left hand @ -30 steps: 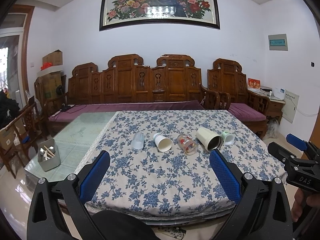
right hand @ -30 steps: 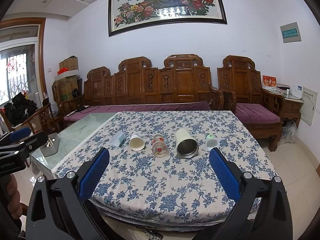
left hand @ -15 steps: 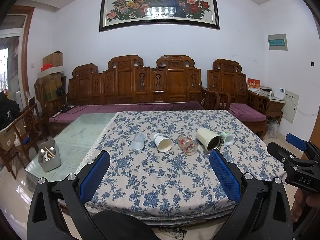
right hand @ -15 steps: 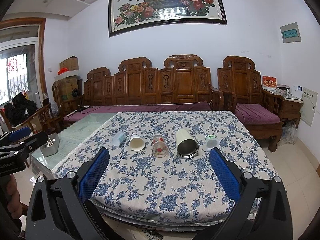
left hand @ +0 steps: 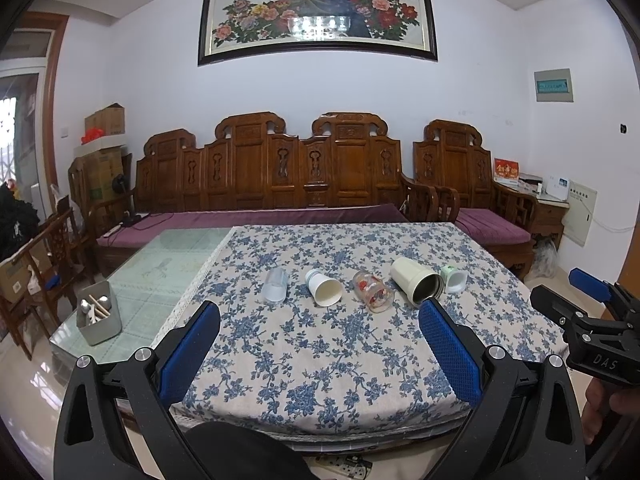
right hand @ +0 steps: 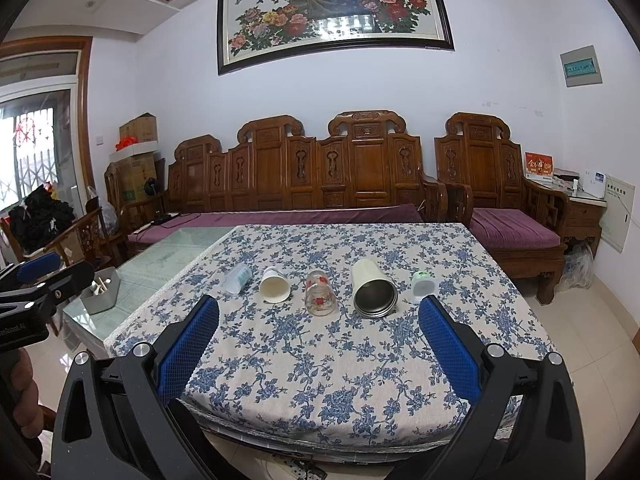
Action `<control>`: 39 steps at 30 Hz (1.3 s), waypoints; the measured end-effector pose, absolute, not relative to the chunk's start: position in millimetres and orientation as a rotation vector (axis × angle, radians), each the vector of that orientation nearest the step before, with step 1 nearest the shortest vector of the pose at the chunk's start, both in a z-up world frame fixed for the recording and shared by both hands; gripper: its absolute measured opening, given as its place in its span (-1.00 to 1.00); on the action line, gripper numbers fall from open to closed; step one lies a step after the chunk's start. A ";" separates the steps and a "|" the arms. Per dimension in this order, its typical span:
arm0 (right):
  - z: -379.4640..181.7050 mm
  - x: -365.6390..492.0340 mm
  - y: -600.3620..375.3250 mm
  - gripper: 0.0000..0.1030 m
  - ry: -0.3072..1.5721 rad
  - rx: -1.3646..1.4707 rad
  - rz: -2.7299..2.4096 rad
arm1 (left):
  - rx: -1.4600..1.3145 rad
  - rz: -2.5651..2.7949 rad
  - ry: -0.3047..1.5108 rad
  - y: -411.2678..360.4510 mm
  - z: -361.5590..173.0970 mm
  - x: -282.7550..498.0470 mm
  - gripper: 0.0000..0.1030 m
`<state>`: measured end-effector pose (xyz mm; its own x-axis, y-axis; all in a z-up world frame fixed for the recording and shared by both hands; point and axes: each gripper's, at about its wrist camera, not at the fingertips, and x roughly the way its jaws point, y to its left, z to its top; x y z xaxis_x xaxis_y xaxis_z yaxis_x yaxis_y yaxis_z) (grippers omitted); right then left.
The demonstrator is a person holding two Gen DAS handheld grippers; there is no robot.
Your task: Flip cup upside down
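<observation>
Several cups lie on their sides in a row on the floral tablecloth (left hand: 320, 352): a clear plastic cup (left hand: 275, 285), a white paper cup (left hand: 323, 287), a glass with red print (left hand: 373, 291), a cream steel-lined tumbler (left hand: 415, 280) and a small white-green cup (left hand: 454, 278). The right wrist view shows the same row: clear cup (right hand: 237, 277), paper cup (right hand: 274, 285), glass (right hand: 319, 293), tumbler (right hand: 373, 287), small cup (right hand: 422, 285). My left gripper (left hand: 319, 354) and right gripper (right hand: 318, 354) are open and empty, held near the table's front edge, well short of the cups.
A grey utensil caddy (left hand: 97, 315) stands on the bare glass tabletop (left hand: 168, 264) left of the cloth. A carved wooden sofa (left hand: 280, 176) runs behind the table, a wooden armchair (right hand: 500, 200) at the right. Each gripper shows at the other view's edge (left hand: 592, 320) (right hand: 32, 292).
</observation>
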<state>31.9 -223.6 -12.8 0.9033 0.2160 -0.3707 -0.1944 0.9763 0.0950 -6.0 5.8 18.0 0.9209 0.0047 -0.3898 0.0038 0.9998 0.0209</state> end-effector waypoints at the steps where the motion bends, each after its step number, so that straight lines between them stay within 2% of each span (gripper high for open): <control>1: -12.7 31.9 -223.5 0.95 0.388 0.056 0.211 | 0.022 0.000 0.402 6.1 17.9 -5.5 0.87; 18: -23.6 47.0 -229.7 0.95 0.438 0.065 0.196 | 0.023 -0.029 0.496 5.2 -5.6 19.7 0.87; 32: -81.3 138.3 -242.0 0.95 0.534 0.048 0.213 | 0.090 -0.100 0.699 -12.0 -59.0 131.8 0.87; 39: -110.0 201.8 -251.4 0.79 0.614 0.022 0.218 | 0.100 -0.149 0.755 -21.8 -73.9 197.6 0.87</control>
